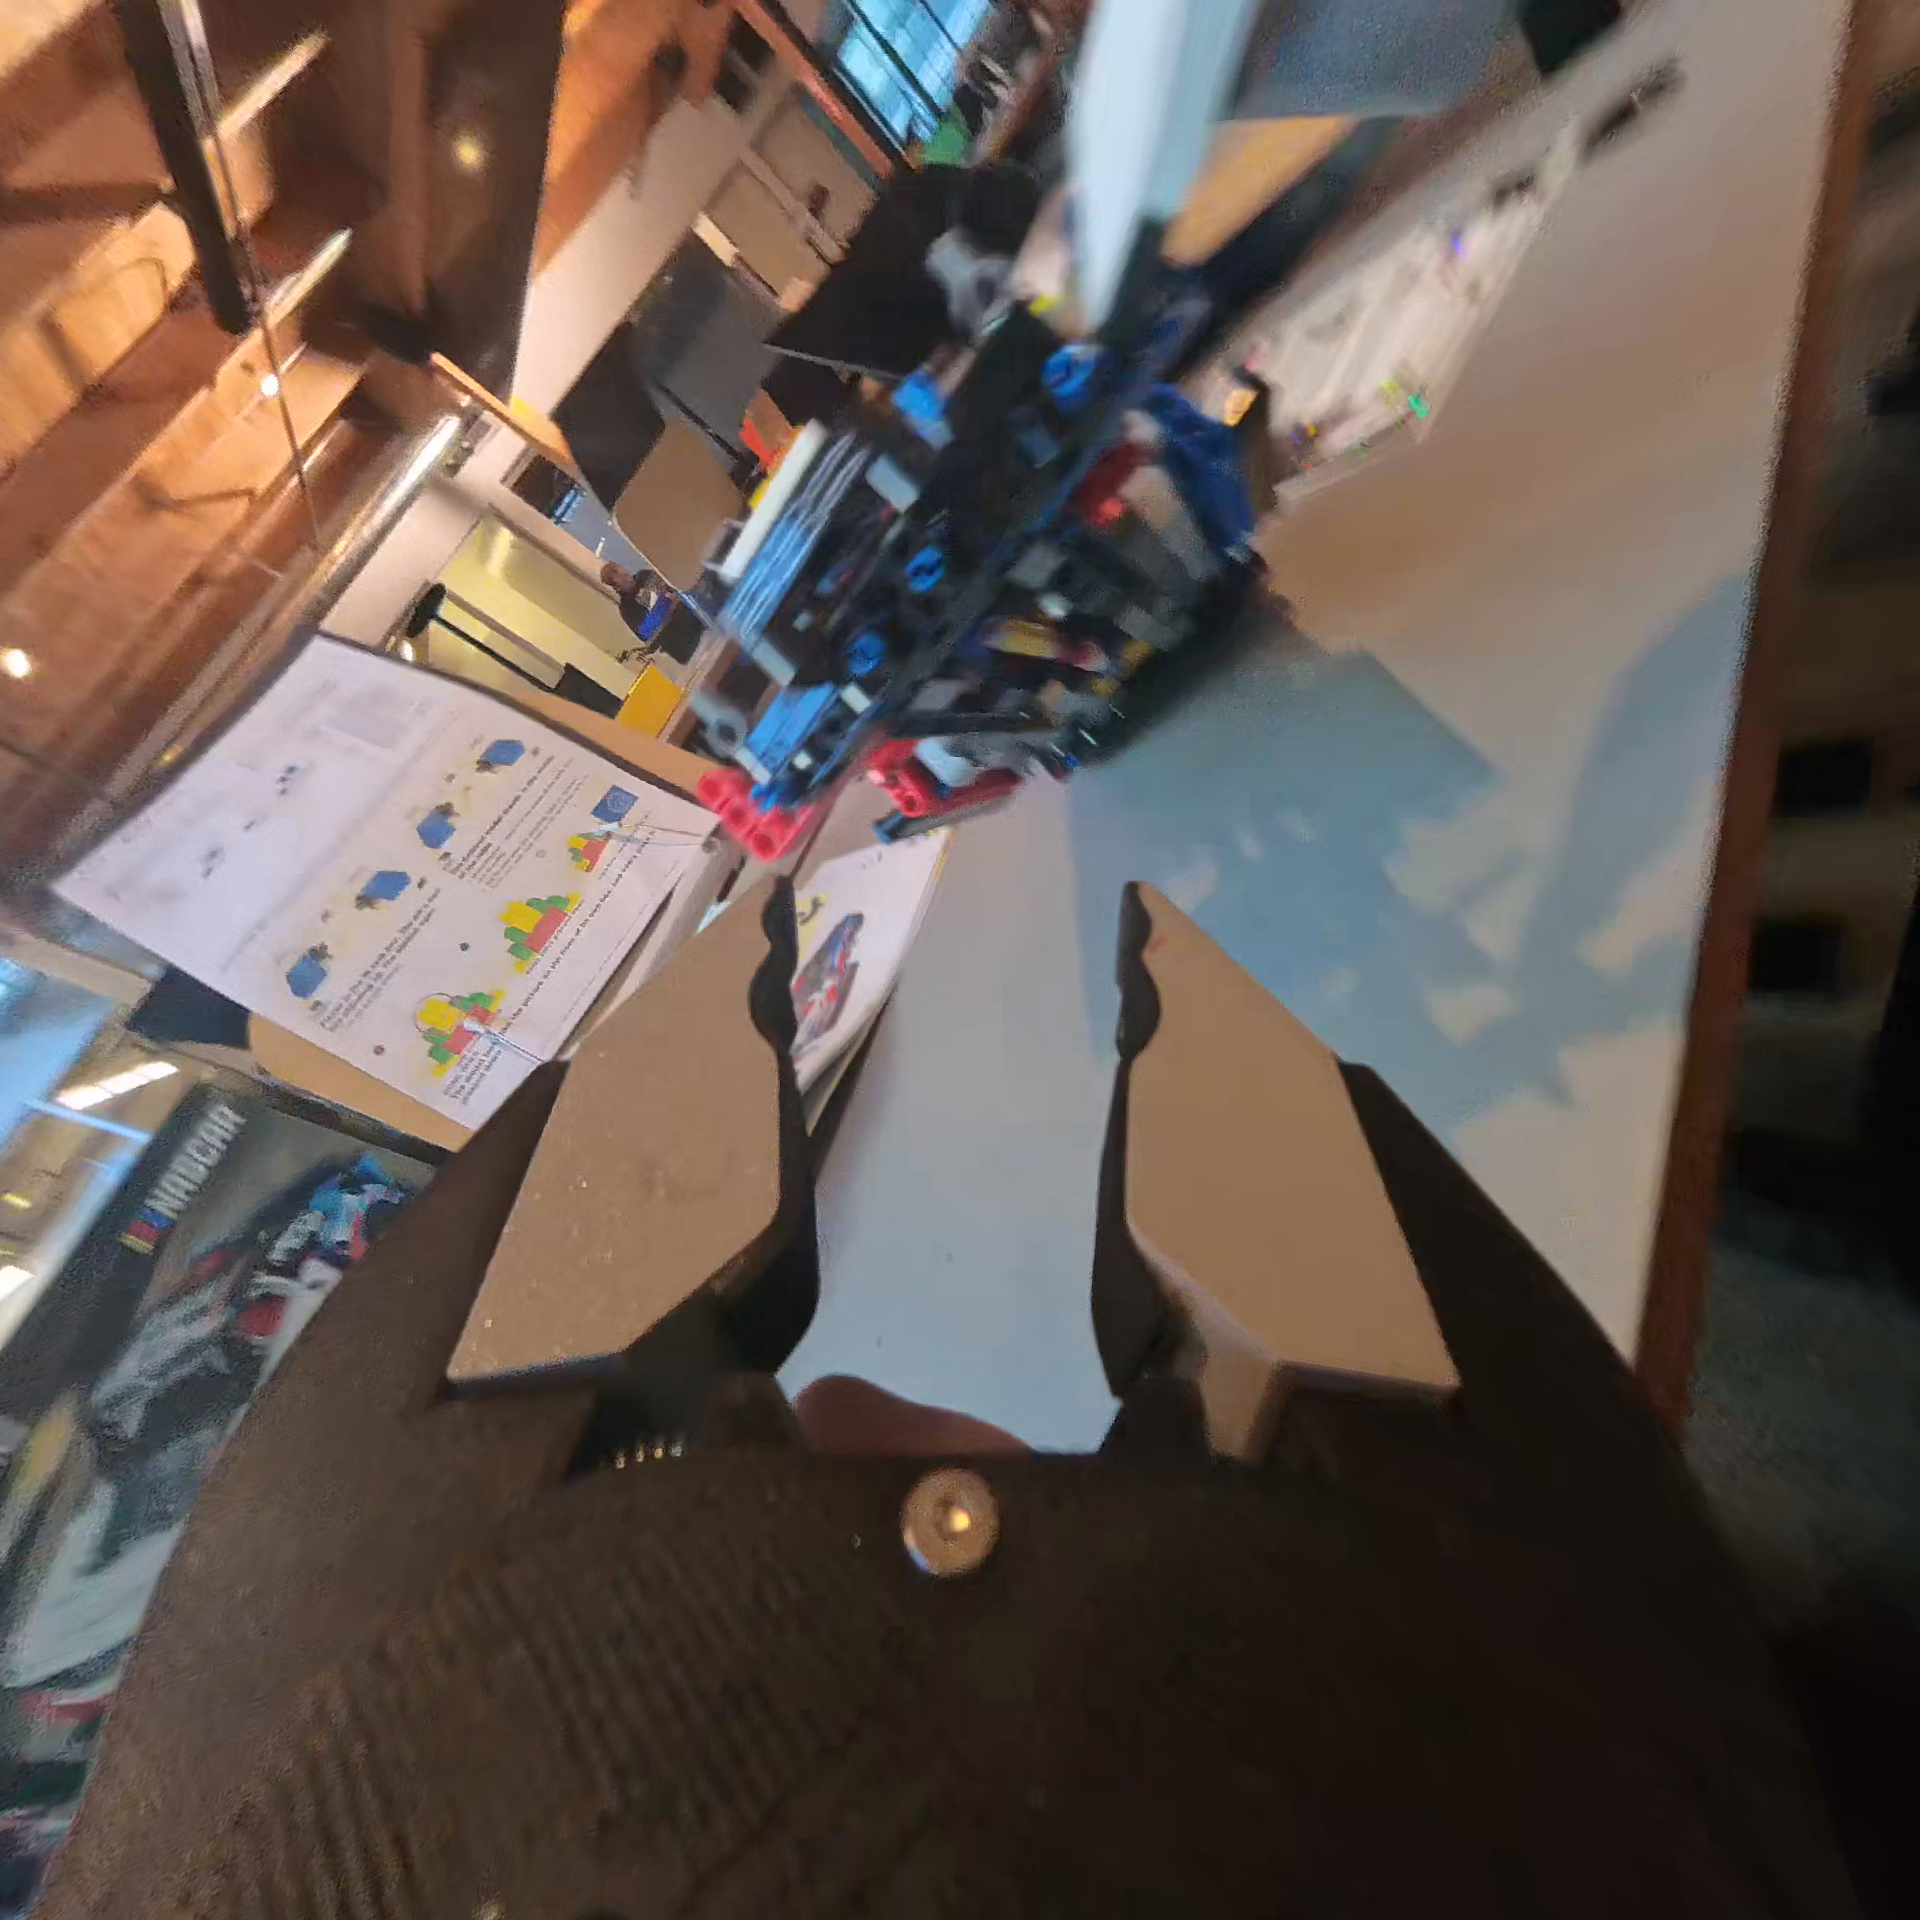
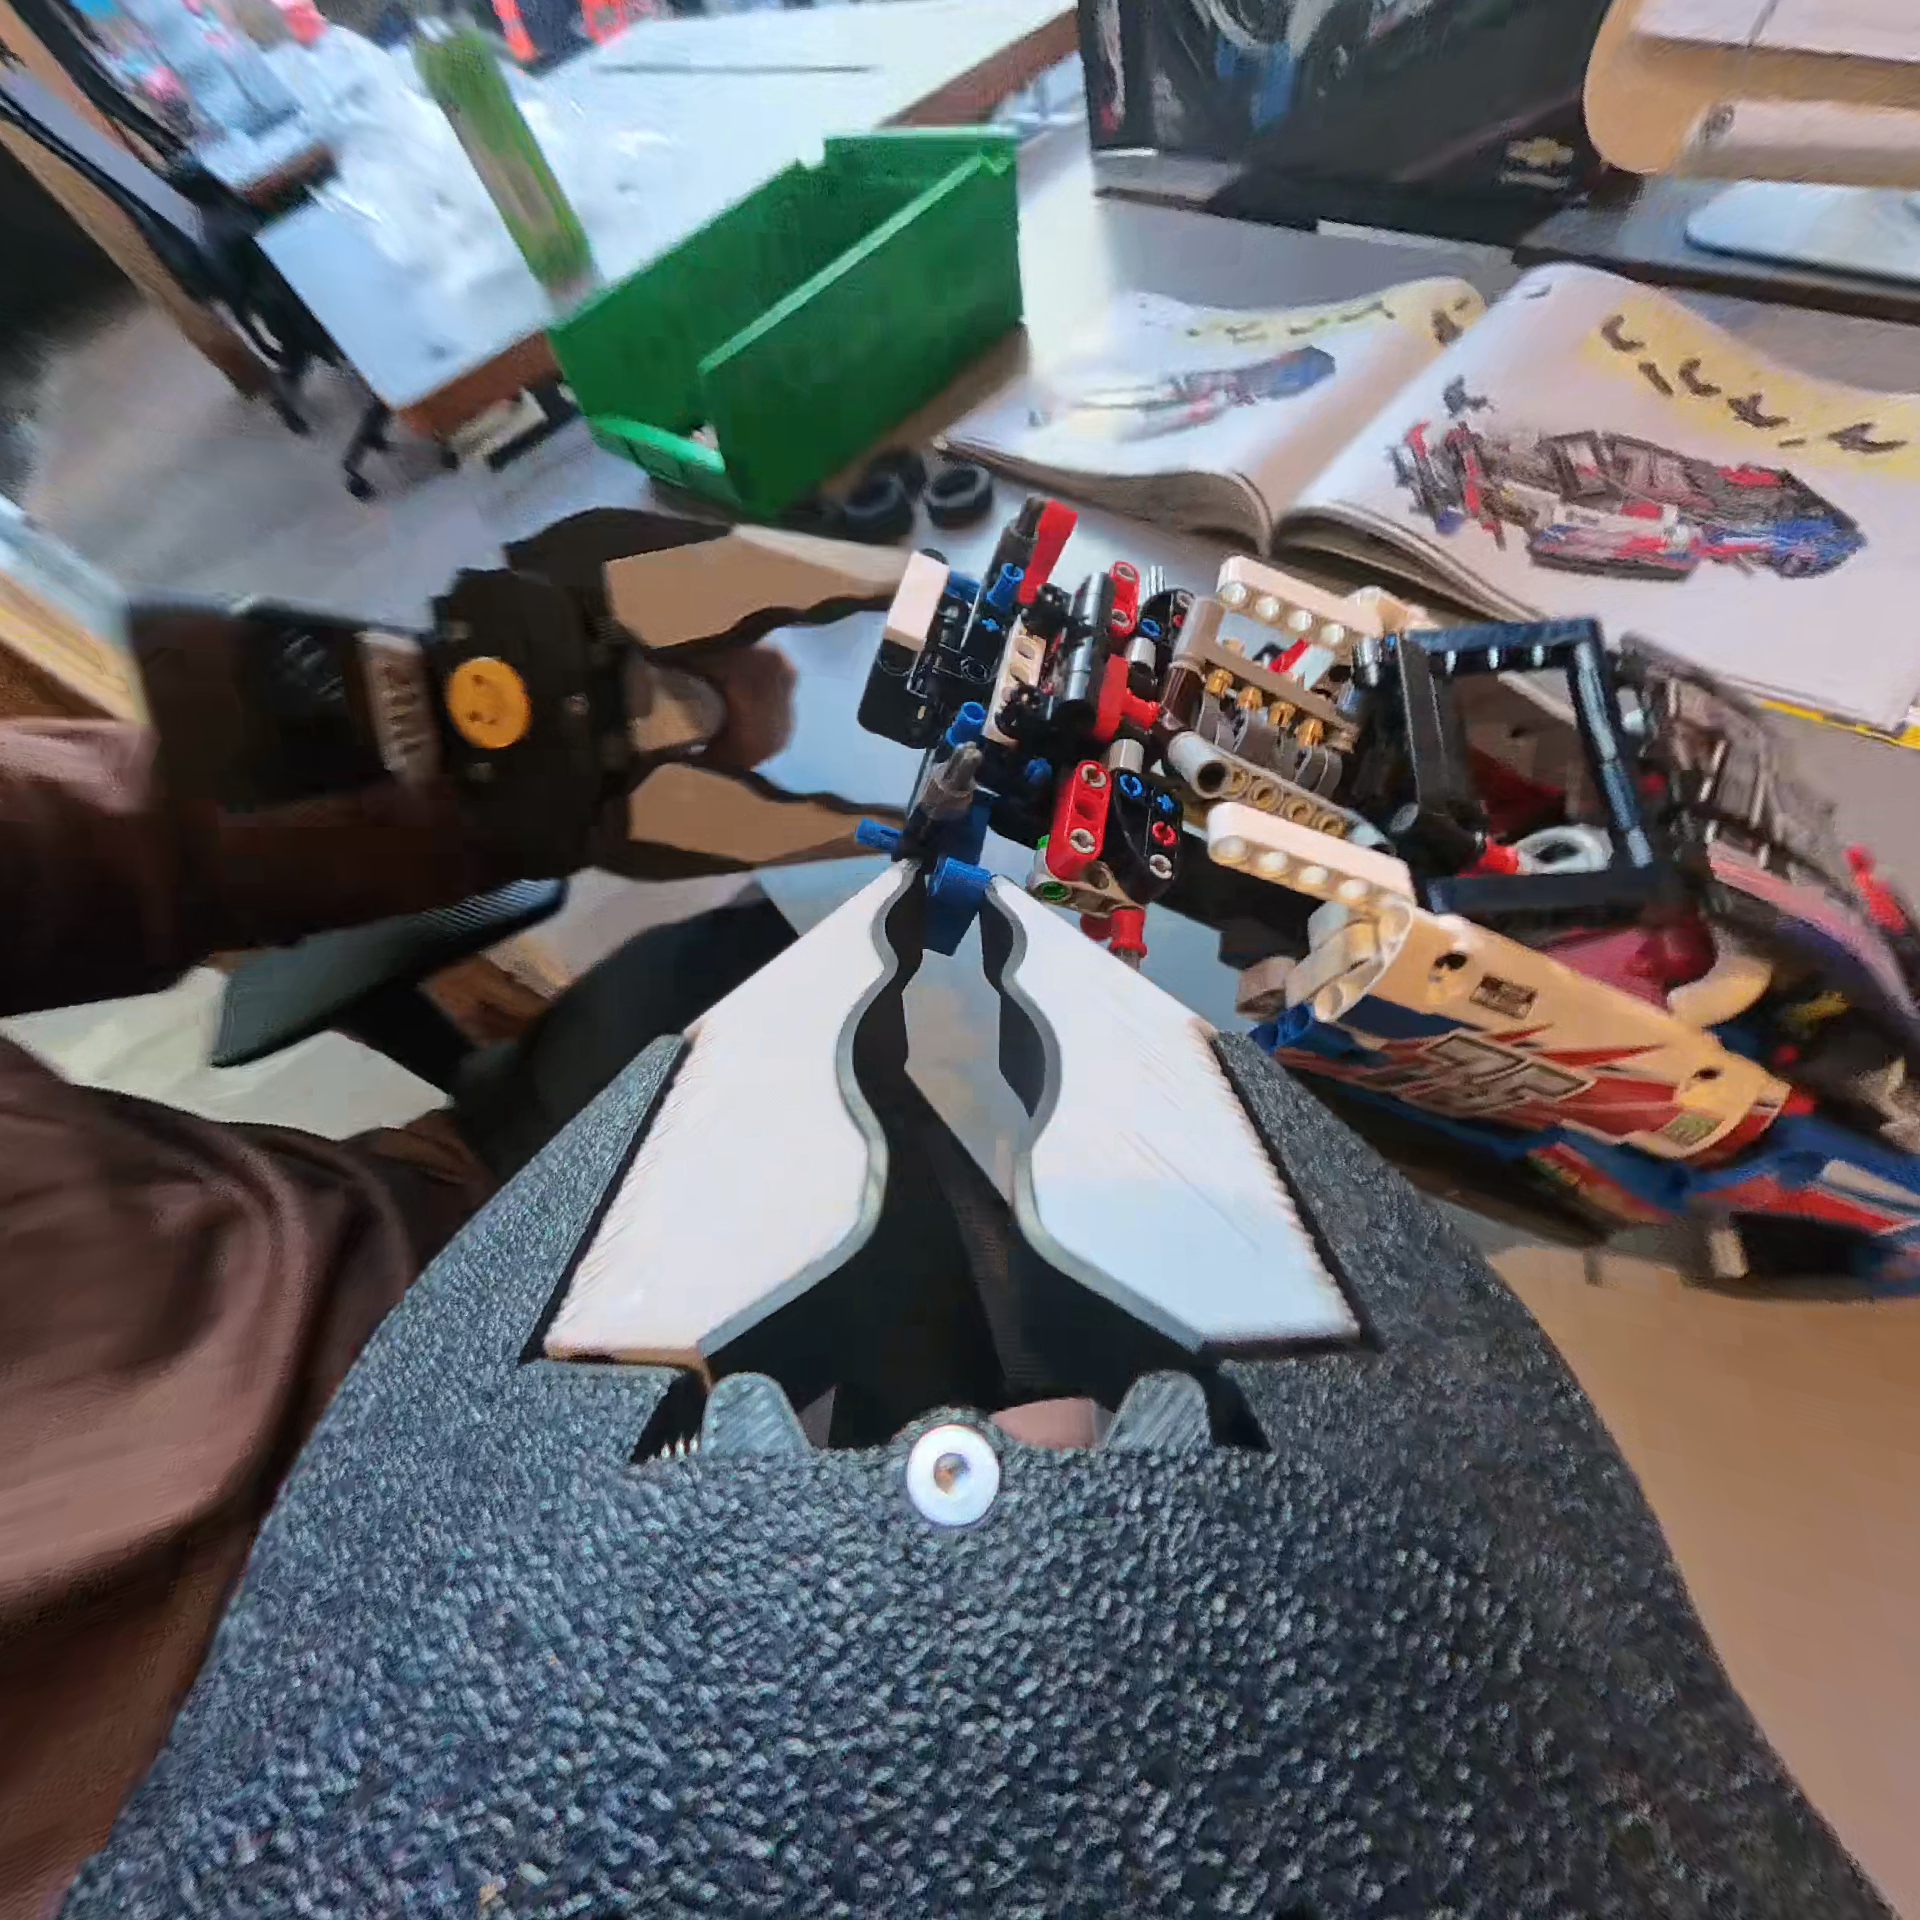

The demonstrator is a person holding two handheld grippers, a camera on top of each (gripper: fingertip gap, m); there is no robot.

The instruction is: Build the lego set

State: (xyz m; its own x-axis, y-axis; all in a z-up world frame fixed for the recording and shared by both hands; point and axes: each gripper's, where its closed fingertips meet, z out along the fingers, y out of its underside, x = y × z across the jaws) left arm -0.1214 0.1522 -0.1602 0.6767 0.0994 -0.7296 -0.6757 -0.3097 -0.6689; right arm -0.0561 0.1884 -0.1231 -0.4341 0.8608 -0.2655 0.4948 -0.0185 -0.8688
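A partly built lego car point(image 2: 1299, 790), red, white, blue and black, lies on the table with its bare frame end towards me. My right gripper point(image 2: 951, 883) is shut on a small blue lego piece point(image 2: 956, 909) at the lower front corner of that frame. My left gripper point(image 2: 899, 696) comes in from the left, open, with its fingertips on either side of the car's front end; I cannot tell if they touch it. In the left wrist view the left gripper point(image 1: 956, 914) is open and empty, and the car point(image 1: 987, 582) lies blurred just beyond its tips.
An open instruction booklet point(image 2: 1455, 436) lies behind the car. A green bin point(image 2: 810, 312) and black tyres point(image 2: 904, 494) sit at the back left. A dark box point(image 2: 1351, 94) stands at the back. A printed sheet point(image 1: 395, 862) lies to the left. The table edge point(image 1: 1745, 727) runs along the right. One gripper's finger ends stand about 9 cm off the other's.
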